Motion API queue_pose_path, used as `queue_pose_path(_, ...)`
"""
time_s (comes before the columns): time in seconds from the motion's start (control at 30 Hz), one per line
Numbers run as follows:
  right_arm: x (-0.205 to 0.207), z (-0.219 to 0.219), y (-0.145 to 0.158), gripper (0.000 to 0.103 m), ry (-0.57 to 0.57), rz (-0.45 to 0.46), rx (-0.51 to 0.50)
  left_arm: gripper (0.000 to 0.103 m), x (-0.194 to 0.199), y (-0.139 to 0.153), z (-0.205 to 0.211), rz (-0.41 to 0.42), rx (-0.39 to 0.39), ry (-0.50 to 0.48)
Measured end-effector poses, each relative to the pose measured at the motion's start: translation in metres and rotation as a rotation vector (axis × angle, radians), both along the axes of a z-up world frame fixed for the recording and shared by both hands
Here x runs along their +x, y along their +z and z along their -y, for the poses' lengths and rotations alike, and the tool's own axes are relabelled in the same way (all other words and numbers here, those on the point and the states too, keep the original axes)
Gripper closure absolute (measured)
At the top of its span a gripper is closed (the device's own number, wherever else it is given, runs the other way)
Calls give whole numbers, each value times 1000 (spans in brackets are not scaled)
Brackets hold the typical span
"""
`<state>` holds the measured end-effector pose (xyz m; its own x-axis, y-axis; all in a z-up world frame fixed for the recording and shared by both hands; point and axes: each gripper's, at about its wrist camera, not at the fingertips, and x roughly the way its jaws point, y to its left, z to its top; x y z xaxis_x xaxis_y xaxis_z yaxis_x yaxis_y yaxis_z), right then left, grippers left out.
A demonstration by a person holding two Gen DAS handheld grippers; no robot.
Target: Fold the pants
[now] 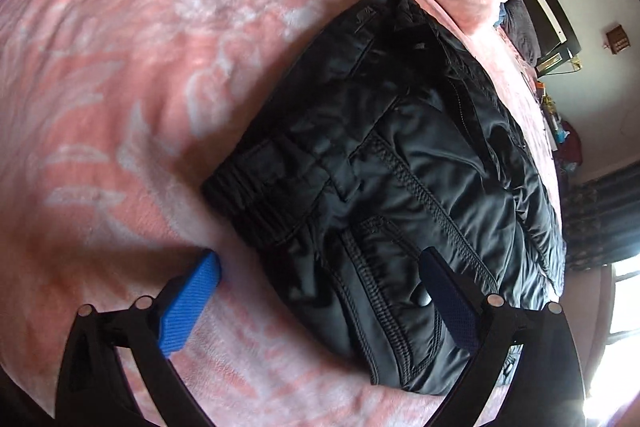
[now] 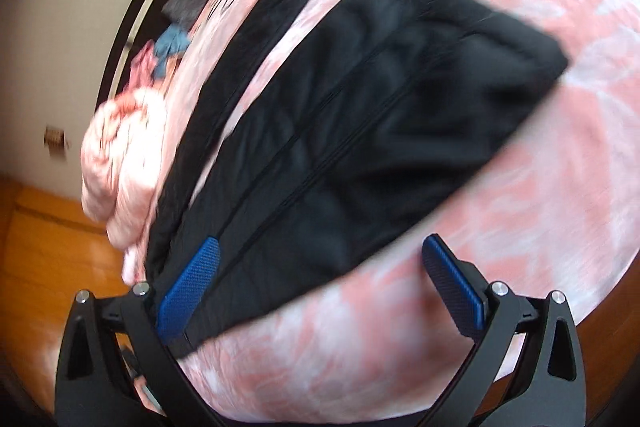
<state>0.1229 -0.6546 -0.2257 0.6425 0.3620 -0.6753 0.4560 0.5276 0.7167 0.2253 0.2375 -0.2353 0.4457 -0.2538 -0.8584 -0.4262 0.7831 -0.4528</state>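
**Pants folded on the bed, both claws released**

Pants (image 1: 384,163) lie as a black bundle on your pink blanket (image 1: 120,87), right ahead of your left claw (image 1: 320,291). That claw is spread wide: one pad on the blanket, the other over the fabric, gripping nothing. Your right claw (image 2: 320,279) also gapes empty, the pants (image 2: 360,131) stretching forward between its pads. A bunched pink quilt (image 2: 120,155) sits to its left; that view is blurred.

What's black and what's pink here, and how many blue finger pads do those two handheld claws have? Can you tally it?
Black pants: 1
Pink blanket on the bed: 1
Pink bundled bedding: 1
Blue pads, two each on the left gripper and right gripper: 4
Total: 7
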Motion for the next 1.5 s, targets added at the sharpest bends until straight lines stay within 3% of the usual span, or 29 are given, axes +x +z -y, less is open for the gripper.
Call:
queue_pose_path(0.07, -4, 24, -5, 2, -54, 18, 44, 13, 3, 3, 6, -5, 23, -11)
queue_pose_path(0.1, -6, 35, -7, 2, -82, 35, 57, 24, 2, 6, 9, -8, 37, -11)
queue_pose_path(0.13, -7, 45, -8, 2, -104, 50, 68, 42, 3, 6, 8, -5, 35, -14)
queue_pose_path(0.2, -9, 59, -10, 2, -145, 83, 99, 50, 3, 6, 8, -14, 36, 3)
queue_pose_path(0.33, -1, 78, -15, 2, -177, 115, 116, 50, -3, -1, -1, 14, -30, 71)
queue_pose_path(0.37, 2, 79, -15, 9, -172, 115, 100, 54, -4, -1, 0, 13, -16, 75)
queue_pose_path(0.4, 3, 77, -15, 37, -159, 109, 81, 66, -4, 0, 3, 9, 12, 72)
queue_pose_path(0.43, 8, 77, -19, 56, -135, 92, 89, 81, -4, 3, 6, 18, 10, 69)
queue_pose_path(0.47, 11, 76, -22, 85, -128, 78, 110, 87, -6, 6, 5, 26, -4, 73)
queue_pose_path(0.5, 11, 75, -23, 91, -125, 64, 108, 91, -9, 10, 5, 36, -6, 87)
queue_pose_path(0.73, -6, 55, 10, 95, -74, 96, 55, 94, -40, 47, -13, 95, -40, 188)
queue_pose_path(0.93, -22, 34, 8, 95, -14, 57, 33, 93, -80, 17, -47, 21, -71, 252)
queue_pose_path(1.03, -14, 26, -14, 95, 18, -39, -7, 91, -81, 1, -56, 11, -101, 278)
queue_pose_path(1.13, -12, 27, -18, 88, 44, -75, -20, 85, -74, 5, -54, 1, -89, 268)
queue_pose_path(1.17, -13, 29, -13, 78, 53, -82, -27, 79, -74, 11, -55, -4, -74, 265)
queue_pose_path(1.2, -15, 32, -6, 58, 56, -82, -39, 67, -77, 21, -57, -3, -48, 269)
queue_pose_path(1.23, -17, 37, 6, 48, 53, -80, -75, 57, -82, 31, -61, 0, -15, 274)
queue_pose_path(1.27, -19, 42, 18, 40, 51, -89, -127, 36, -86, 45, -65, 8, 29, 278)
queue_pose_path(1.3, -17, 48, 31, 40, 60, -101, -180, 28, -86, 59, -69, 25, 64, 275)
queue_pose_path(1.37, -6, 59, 53, 40, 86, -102, -243, 24, -74, 86, -76, 68, 122, 227)
queue_pose_path(1.43, 18, 62, 73, 36, 121, -81, -252, 12, -47, 108, -81, 119, 143, 165)
queue_pose_path(1.5, 54, 57, 92, 12, 164, -40, -243, 7, -4, 124, -85, 167, 139, 70)
